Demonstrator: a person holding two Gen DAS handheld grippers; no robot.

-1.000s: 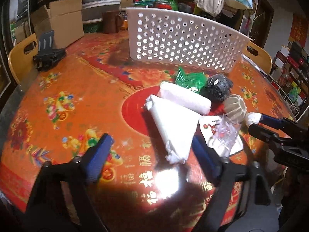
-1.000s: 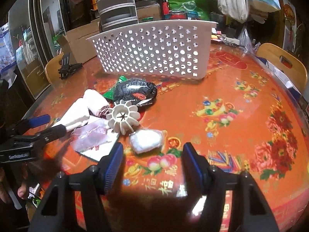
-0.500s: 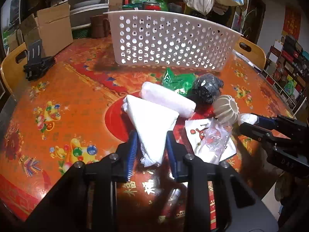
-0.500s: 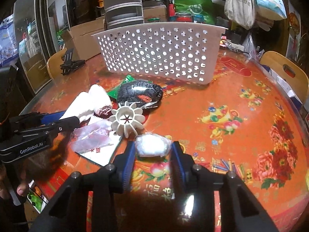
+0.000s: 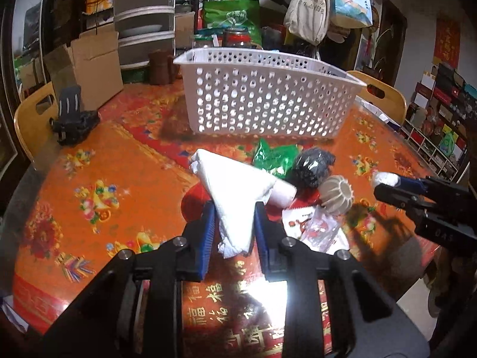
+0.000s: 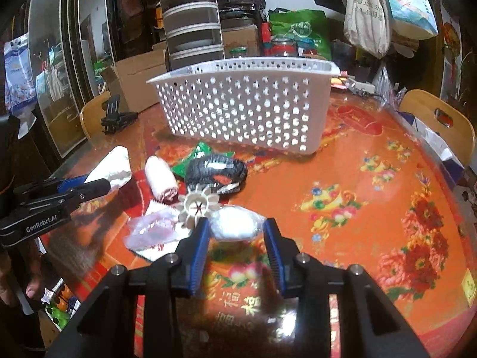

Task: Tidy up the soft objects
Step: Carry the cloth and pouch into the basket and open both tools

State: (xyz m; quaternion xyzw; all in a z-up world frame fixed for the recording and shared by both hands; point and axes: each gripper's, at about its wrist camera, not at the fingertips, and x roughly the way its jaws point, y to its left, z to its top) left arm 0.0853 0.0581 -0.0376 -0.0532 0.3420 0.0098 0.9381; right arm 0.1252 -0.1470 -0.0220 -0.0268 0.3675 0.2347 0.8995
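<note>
My left gripper [image 5: 234,223] is shut on a folded white cloth [image 5: 235,191] and holds it above the table; it also shows in the right wrist view [image 6: 111,168]. My right gripper [image 6: 235,232] is shut on a small white soft bundle [image 6: 234,223], lifted off the table; the bundle also shows in the left wrist view [image 5: 384,179]. A white perforated basket [image 5: 268,101] stands behind the pile. A rolled white towel [image 6: 161,179], a black bundle [image 6: 216,171], a green packet [image 5: 272,156] and a clear plastic bag [image 6: 150,231] lie on the table.
A white ribbed plastic cup [image 5: 337,194] lies on its side by the pile. A black clamp [image 5: 73,119] sits at the table's far left. Wooden chairs [image 6: 438,122] stand around the round red table [image 6: 372,208]. Boxes and bags crowd the back.
Both grippers closed from open, the left on the folded cloth and the right on the small white bundle, and both have lifted their loads off the table.
</note>
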